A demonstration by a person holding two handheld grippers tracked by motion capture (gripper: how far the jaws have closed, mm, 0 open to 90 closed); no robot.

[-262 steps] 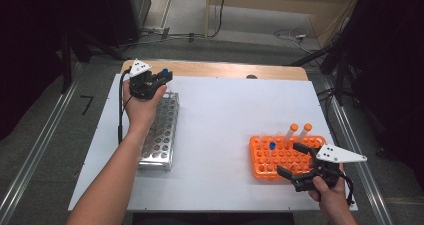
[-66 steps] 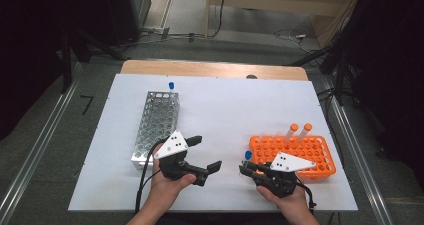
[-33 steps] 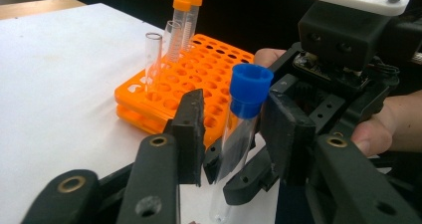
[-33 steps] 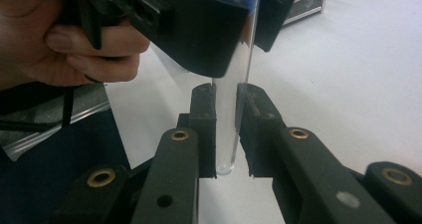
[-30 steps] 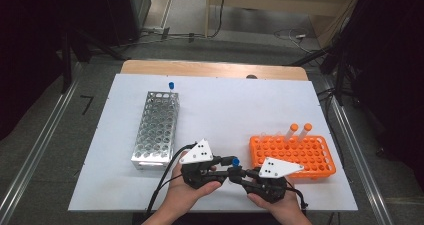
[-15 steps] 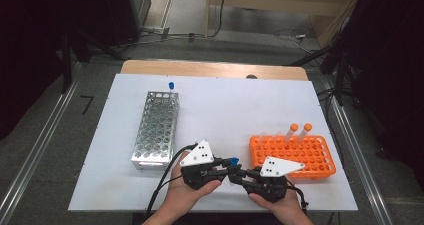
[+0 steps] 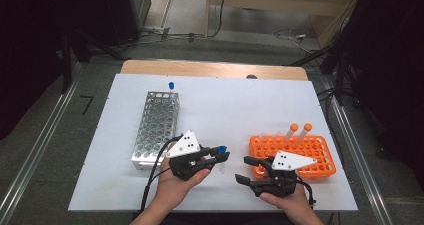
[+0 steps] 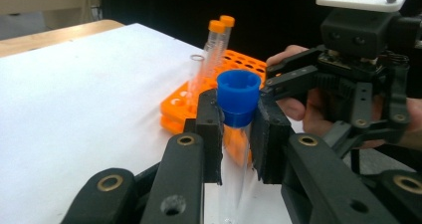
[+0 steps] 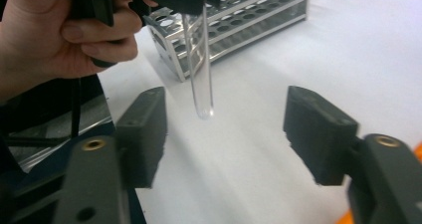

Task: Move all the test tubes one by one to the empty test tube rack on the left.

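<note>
My left gripper [image 8: 238,134] has its jaws clenched on a clear blue-capped tube [image 8: 237,149] just under the cap, the tube hanging upright above the white table [image 7: 240,105]; my right gripper [image 9: 224,129] faces it with jaws spread wide and nothing between them, the tube's rounded tip [image 9: 203,109] hanging just beyond their gap. Behind my right hand [image 7: 287,205] sits the orange rack [image 7: 312,150] with two orange-capped tubes [image 7: 300,132] standing at its far edge; the metal rack [image 7: 155,127] lies to my left, one blue-capped tube [image 7: 171,87] at its far end.
</note>
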